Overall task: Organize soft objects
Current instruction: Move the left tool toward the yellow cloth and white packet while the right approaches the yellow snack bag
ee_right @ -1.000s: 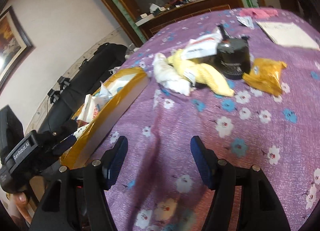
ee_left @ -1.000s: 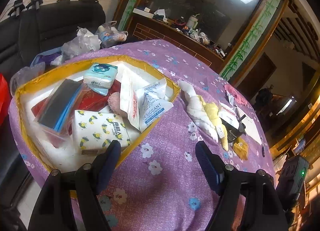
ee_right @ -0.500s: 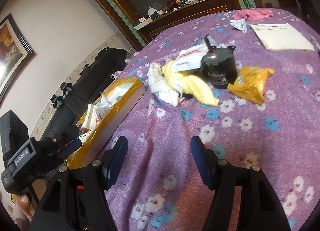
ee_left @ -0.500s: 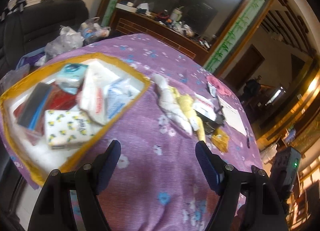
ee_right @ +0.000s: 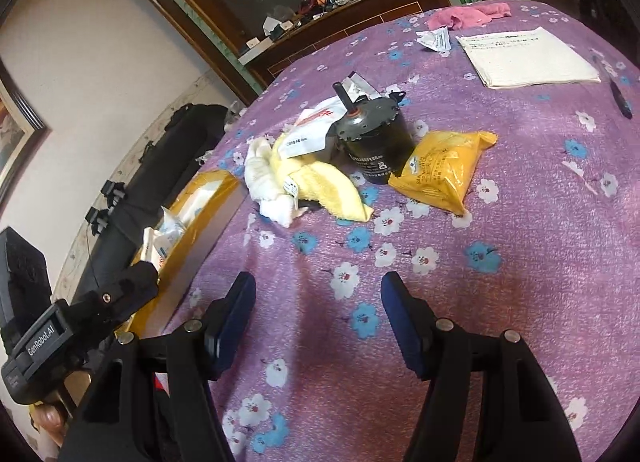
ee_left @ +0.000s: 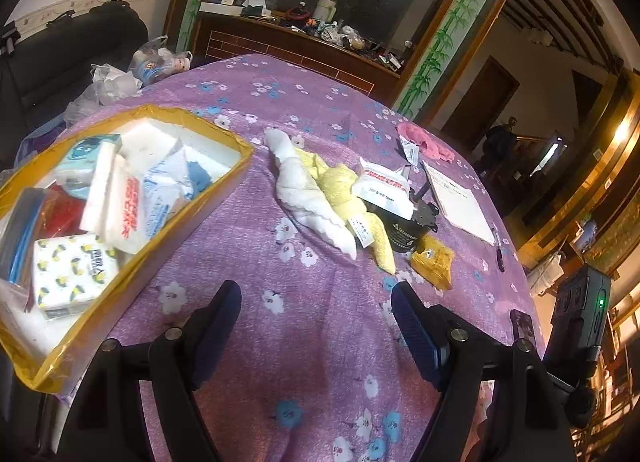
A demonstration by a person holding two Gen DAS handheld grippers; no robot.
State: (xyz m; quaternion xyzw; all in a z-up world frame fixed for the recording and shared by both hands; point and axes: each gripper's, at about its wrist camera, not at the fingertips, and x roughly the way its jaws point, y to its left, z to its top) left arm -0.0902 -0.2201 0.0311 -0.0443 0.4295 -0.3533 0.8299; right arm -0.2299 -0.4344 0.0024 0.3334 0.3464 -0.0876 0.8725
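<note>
Sensibly, with both the left gripper (ee_left: 316, 314) and right gripper (ee_right: 318, 308) spread wide and empty, approach the far white towel (ee_left: 304, 197) beside the yellow-edged box (ee_left: 224, 197), pinching its bunched middle.

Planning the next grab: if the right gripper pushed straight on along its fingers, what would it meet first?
Probably the bare purple flowered tablecloth just ahead of the open right gripper. Beyond that lie the pale yellow towel and the yellow plastic packet; depth is uncertain.
</note>
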